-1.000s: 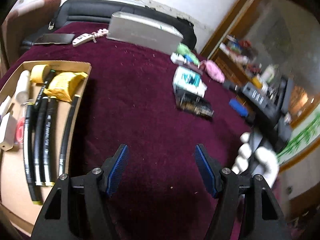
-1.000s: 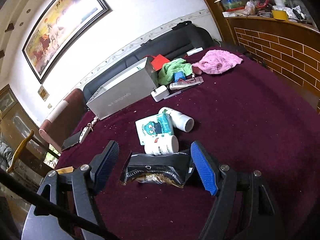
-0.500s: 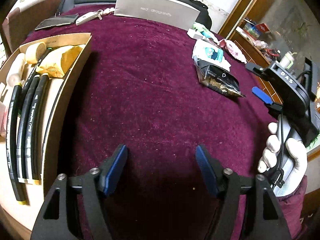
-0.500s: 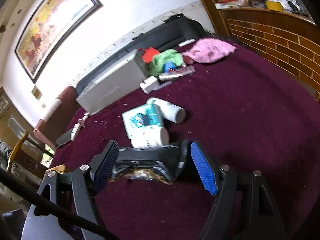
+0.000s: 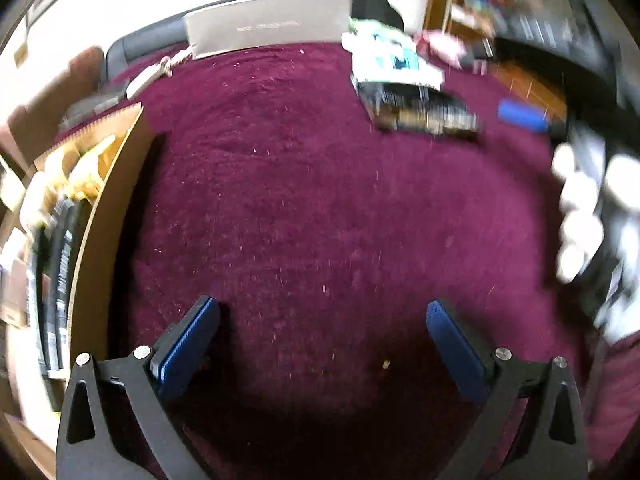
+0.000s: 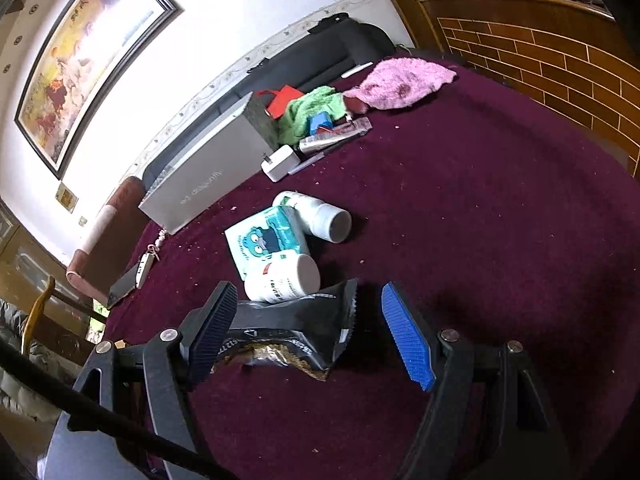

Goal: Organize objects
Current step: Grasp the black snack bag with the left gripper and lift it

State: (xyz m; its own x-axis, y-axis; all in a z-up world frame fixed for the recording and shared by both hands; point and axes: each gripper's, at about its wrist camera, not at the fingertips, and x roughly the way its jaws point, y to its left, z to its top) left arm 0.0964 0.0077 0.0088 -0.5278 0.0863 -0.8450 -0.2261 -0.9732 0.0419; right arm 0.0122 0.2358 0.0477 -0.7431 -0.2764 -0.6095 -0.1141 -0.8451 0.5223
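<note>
The left tongs (image 5: 322, 330) hang over bare maroon tabletop (image 5: 320, 200); their jaws have just been opening and now stand wide apart with nothing between them. That view is blurred. At nine o'clock from them sits a cardboard tray (image 5: 100, 216), holding black tubes (image 5: 60, 264) and something yellow (image 5: 94, 164) at its far end. At one o'clock lies a dark pouch (image 5: 424, 112), with a teal-and-white packet (image 5: 392, 60) just beyond it. A grey box (image 5: 268, 28) stands at twelve o'clock along the far edge. At three o'clock a gloved hand (image 5: 580, 216) grips the other tool.

The right tongs (image 6: 306, 330) are tilted down over the pouch (image 6: 292, 332). Their jaws are apart, and the pouch lies flat on the cloth between them: its left end sits at or behind the left pad, though I cannot tell whether they touch, and its serrated right end stays clear of the blue right pad (image 6: 406, 340). At twelve o'clock from the pouch, touching its top edge, a white bottle (image 6: 284, 280) lies on its side. Beyond it are the teal packet (image 6: 266, 240) and a second white bottle (image 6: 316, 216). Farther off, at one o'clock, are a white charger (image 6: 280, 162), a green cloth (image 6: 312, 110) and a pink cloth (image 6: 400, 82).
</note>
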